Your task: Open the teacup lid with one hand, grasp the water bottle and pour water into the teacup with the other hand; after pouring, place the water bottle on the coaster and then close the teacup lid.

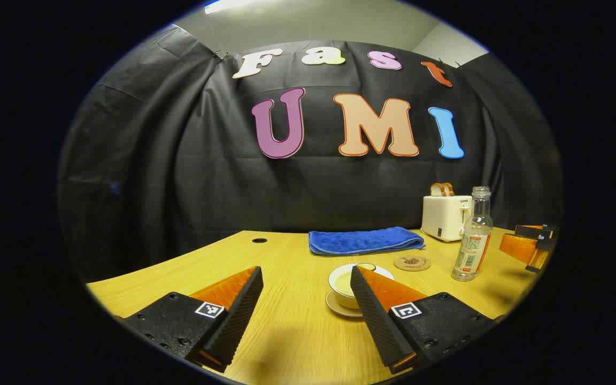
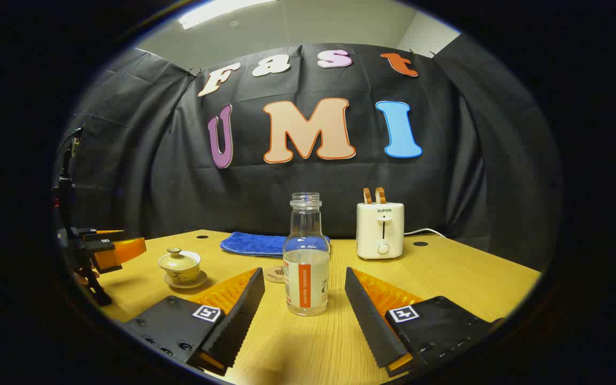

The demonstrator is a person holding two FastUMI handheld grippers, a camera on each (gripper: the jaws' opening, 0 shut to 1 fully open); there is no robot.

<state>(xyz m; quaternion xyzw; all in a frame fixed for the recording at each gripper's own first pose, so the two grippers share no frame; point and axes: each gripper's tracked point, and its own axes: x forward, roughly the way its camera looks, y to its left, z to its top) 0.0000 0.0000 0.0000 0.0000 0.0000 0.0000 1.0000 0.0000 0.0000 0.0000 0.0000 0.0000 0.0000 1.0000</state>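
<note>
A pale lidded teacup (image 1: 343,282) on its saucer (image 1: 340,308) sits just ahead of my open left gripper (image 1: 306,271), partly behind the gripper's right finger. The lid (image 2: 178,258) with its knob rests on the cup (image 2: 179,267). The clear uncapped water bottle (image 2: 306,262), roughly half full, stands upright between the fingertips of my open right gripper (image 2: 303,272), untouched by either finger. The bottle (image 1: 474,238) stands right of a round cork coaster (image 1: 412,262). The coaster (image 2: 274,275) peeks out behind the bottle. My right gripper (image 1: 530,246) hovers beside the bottle.
A folded blue towel (image 1: 364,240) lies at the back of the wooden table (image 1: 286,331). A white toaster (image 2: 380,230) with bread in its slots stands at the back right. My left gripper (image 2: 107,248) hangs left of the teacup.
</note>
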